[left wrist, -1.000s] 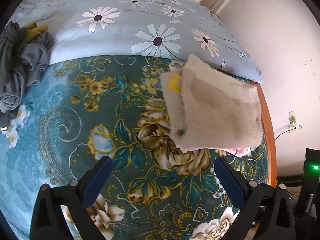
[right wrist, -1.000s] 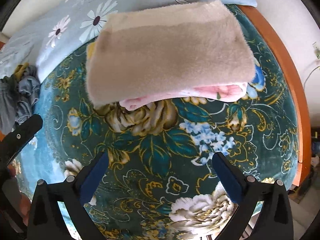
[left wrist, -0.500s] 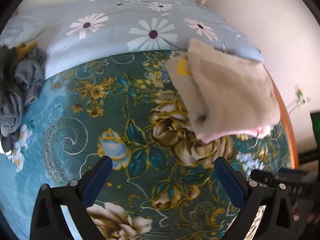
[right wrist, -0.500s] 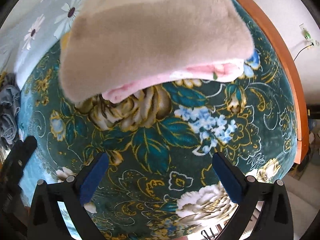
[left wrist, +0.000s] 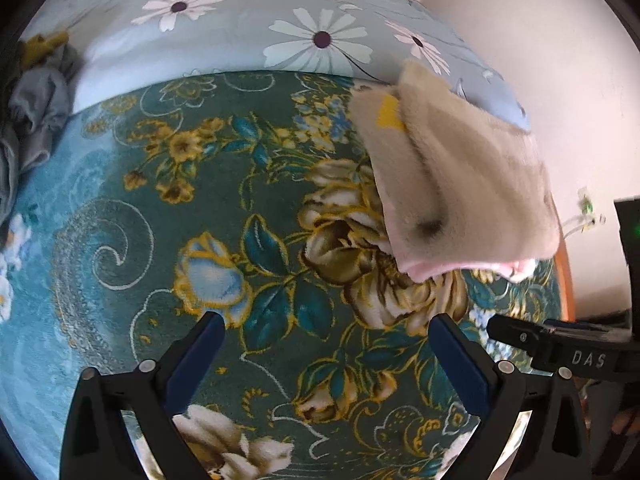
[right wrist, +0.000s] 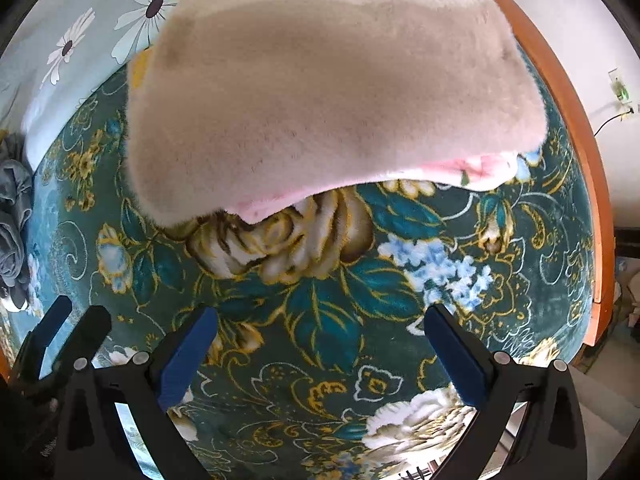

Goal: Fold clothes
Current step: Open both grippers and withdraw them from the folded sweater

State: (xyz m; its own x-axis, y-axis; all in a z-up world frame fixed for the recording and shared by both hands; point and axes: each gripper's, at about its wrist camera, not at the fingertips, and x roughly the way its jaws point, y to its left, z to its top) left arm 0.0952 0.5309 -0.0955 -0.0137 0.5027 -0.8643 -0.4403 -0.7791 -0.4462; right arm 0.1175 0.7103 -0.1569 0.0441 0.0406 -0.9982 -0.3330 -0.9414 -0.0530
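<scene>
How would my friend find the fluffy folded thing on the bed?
Look at the bed's teal flowered blanket, near the orange wooden bed edge. There lies a folded beige plush garment with pink lining peeking out underneath. Unlike the crumpled grey clothes across the bed, it is neat and fuzzy.

1. A dark green blanket point(left wrist: 200, 208) with gold and blue flowers is spread over the bed.
2. A pale blue daisy-print quilt point(left wrist: 248, 28) is laid along its far edge.
3. An orange wooden bed frame point(right wrist: 572, 128) is seen beside a pale wall point(left wrist: 540, 40).
</scene>
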